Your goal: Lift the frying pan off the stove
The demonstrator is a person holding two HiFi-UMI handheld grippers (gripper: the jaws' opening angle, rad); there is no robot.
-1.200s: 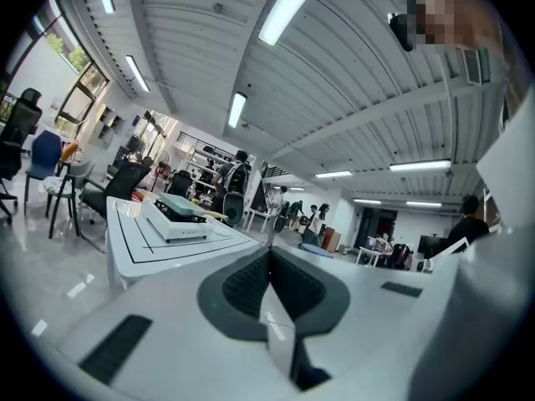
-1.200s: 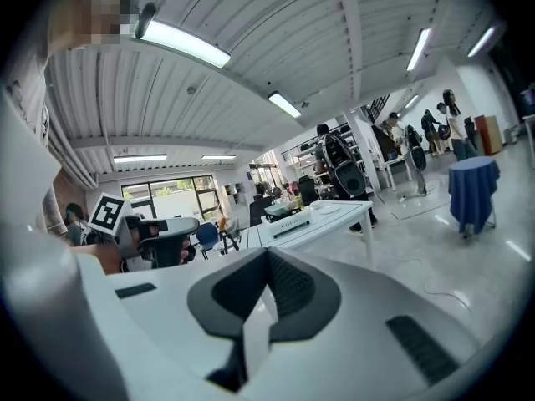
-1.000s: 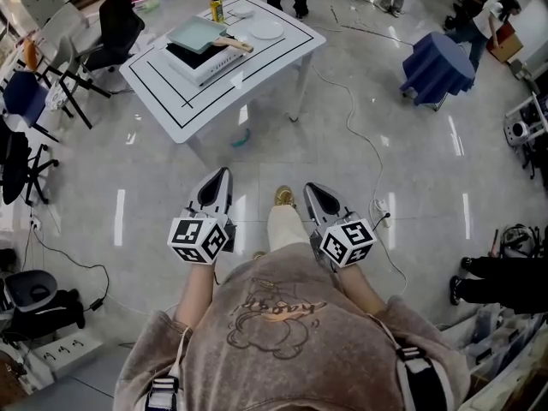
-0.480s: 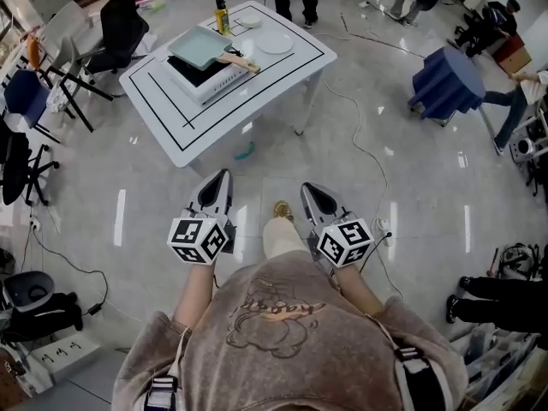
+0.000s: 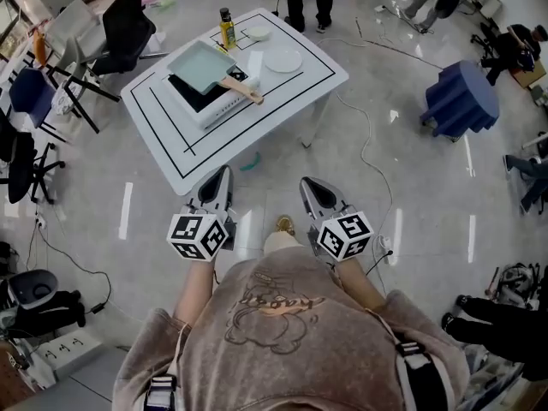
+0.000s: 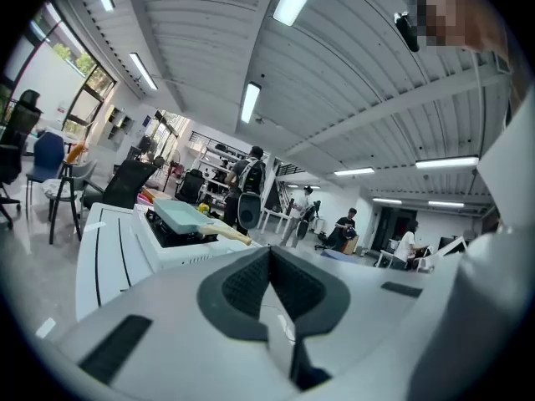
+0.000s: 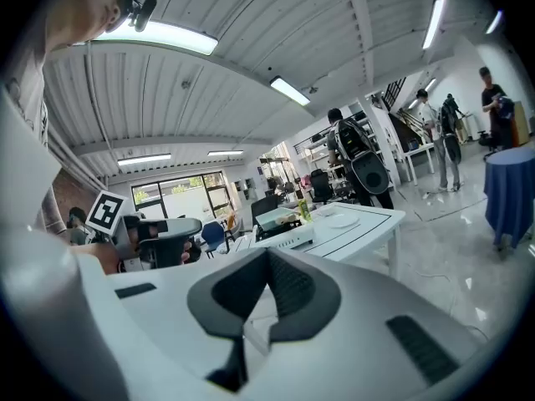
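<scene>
Frying pan (image 5: 199,63) sits on the stove (image 5: 221,110) atop the white surface (image 5: 295,88), handle angled toward the person; left gripper (image 5: 223,176) and right gripper (image 5: 308,185), both closed and empty, hang well short, apparently mid-approach.

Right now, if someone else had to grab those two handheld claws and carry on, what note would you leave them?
Left gripper and right gripper: fingers shut, both empty, held over the floor, short of the table.
Frying pan sits on the stove on that table, its wooden handle free.
Done: nothing lifted yet.
Left: step up to the table, open the fingers, probably grip the handle, lift the pan clear.
</scene>
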